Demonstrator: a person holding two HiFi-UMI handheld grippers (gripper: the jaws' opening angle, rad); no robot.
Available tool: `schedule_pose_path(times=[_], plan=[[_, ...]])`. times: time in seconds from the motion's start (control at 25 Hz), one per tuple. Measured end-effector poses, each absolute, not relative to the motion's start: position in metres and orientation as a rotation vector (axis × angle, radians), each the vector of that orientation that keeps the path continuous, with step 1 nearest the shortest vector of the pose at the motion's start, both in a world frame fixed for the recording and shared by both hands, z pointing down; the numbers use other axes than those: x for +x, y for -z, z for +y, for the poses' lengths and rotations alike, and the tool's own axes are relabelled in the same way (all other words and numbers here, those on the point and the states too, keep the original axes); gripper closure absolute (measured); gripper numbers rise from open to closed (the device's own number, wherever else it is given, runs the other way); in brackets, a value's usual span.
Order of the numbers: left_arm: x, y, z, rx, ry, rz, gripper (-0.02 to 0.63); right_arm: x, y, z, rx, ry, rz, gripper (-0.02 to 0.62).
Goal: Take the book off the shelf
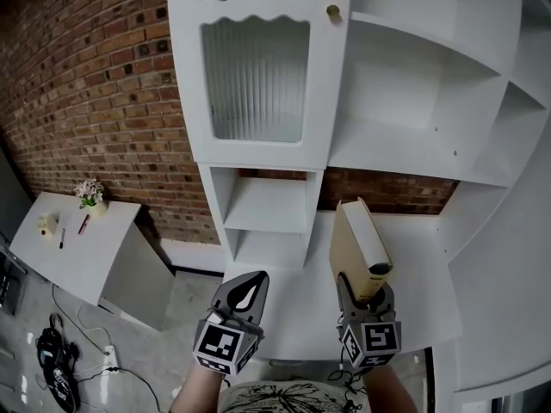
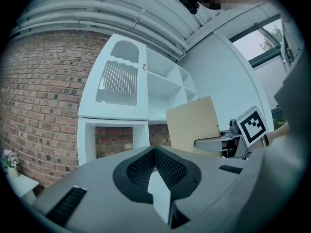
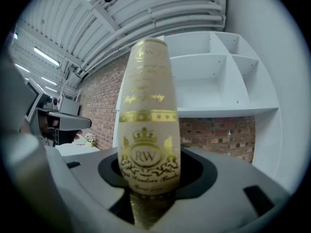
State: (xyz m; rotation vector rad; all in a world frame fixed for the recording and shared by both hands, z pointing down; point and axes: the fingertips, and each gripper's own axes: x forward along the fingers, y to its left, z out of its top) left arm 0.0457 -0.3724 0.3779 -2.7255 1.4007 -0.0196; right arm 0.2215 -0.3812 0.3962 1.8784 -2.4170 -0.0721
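Note:
A cream book (image 1: 358, 241) with gold lettering on its spine stands tilted over the white desk top (image 1: 417, 269), off the shelves. My right gripper (image 1: 365, 296) is shut on its lower end. In the right gripper view the spine (image 3: 148, 125) fills the middle, rising from between the jaws of the right gripper (image 3: 148, 188). My left gripper (image 1: 247, 293) hovers beside it to the left, shut, with nothing in it. In the left gripper view, the closed jaws of the left gripper (image 2: 156, 154) point at the shelf unit, and the book's cover (image 2: 194, 123) shows to the right.
A white shelf unit (image 1: 413, 84) stands ahead, with a ribbed glass door (image 1: 255, 76) and a gold knob (image 1: 332, 10). Behind it is a brick wall (image 1: 95, 84). A low white table (image 1: 69, 243) with a flower pot (image 1: 89, 193) stands at left. Cables (image 1: 60, 364) lie on the floor.

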Motion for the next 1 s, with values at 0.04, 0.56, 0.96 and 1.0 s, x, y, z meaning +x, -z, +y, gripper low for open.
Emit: schedule_pose_path(times=[0.04,0.56,0.96,1.0], plan=[[0.047,-0.379,-0.373,-2.723,0.021,1.407,0.591,0.223,-0.397,-0.382,1.874,0.060,-2.426,0.374],[0.059,-0.385,-0.388,-2.706,0.028,1.446,0.591,0.236,-0.403,-0.395,1.813,0.071,-2.438,0.375],[0.074,-0.383,-0.395,-2.705,0.037,1.425,0.592,0.240,-0.406,-0.401,1.776,0.068,-2.443,0.374],[0.074,-0.383,-0.396,-2.704,0.036,1.429,0.591,0.240,-0.407,-0.401,1.775,0.063,-2.447,0.374]])
